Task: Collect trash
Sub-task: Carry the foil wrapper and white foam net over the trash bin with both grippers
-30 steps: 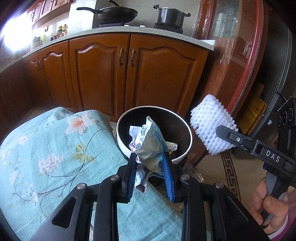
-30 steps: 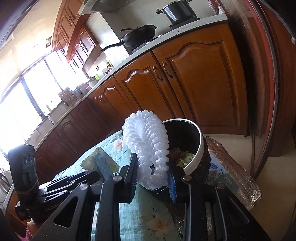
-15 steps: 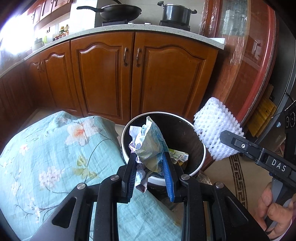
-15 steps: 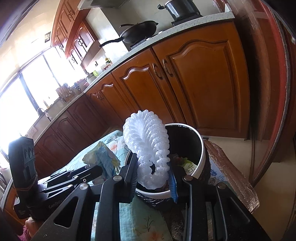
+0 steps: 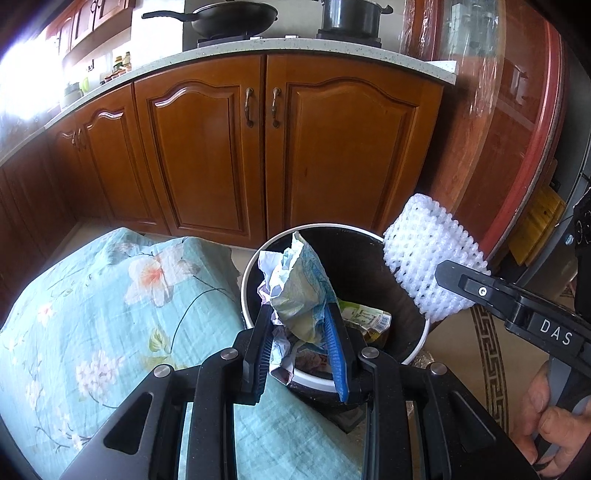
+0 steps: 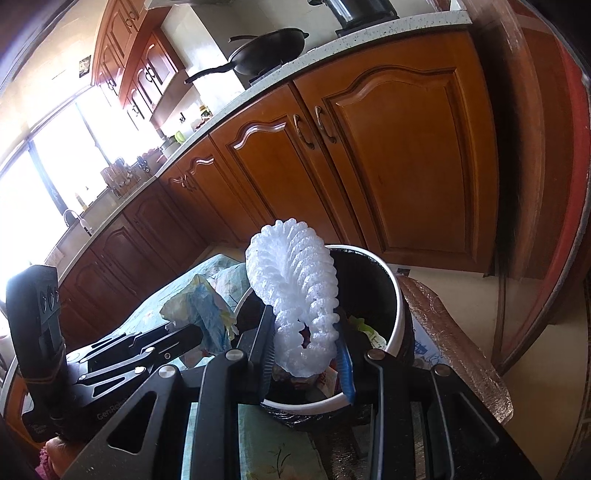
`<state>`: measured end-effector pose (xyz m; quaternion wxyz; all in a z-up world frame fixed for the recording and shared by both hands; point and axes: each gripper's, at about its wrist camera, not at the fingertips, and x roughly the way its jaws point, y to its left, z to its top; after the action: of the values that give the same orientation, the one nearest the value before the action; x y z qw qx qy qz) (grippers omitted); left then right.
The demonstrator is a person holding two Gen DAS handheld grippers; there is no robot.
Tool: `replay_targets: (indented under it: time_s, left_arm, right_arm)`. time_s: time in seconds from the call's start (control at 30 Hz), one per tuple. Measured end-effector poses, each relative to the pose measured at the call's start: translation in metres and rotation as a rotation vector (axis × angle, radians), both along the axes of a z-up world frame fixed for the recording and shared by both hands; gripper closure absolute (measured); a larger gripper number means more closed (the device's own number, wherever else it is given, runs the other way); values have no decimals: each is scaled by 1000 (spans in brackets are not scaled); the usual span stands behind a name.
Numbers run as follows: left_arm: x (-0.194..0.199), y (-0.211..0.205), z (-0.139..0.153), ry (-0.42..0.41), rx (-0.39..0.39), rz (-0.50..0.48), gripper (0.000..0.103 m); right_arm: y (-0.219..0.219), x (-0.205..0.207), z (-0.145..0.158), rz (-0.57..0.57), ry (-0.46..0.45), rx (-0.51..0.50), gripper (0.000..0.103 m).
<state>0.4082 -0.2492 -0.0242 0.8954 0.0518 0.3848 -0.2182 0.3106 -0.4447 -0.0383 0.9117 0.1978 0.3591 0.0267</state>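
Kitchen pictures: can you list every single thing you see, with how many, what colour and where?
Round trash bin: one, white rim, black inside, beside the table, wrappers in it.
Crumpled blue-and-white paper wrapper: one, in the left gripper, over the bin.
White foam fruit net: one, in the right gripper, over the bin.
Floral tablecloth: one, light blue, on the table.
Black frying pan: one, on the stove.
Dark lidded pot: one, beside the pan.
Wooden cabinet doors: several, brown, under the counter.
Left gripper: black, shut.
Right gripper: black, shut.
Hand: one, holding the right gripper's handle.
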Motion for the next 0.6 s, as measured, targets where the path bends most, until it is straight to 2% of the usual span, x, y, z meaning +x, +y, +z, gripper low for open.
replay_targets:
  time_s: [0.6]
  left_arm:
    - [11, -33, -16, -12, 83, 19, 76]
  right_arm:
    - [-7, 23, -24, -18, 79, -15, 72]
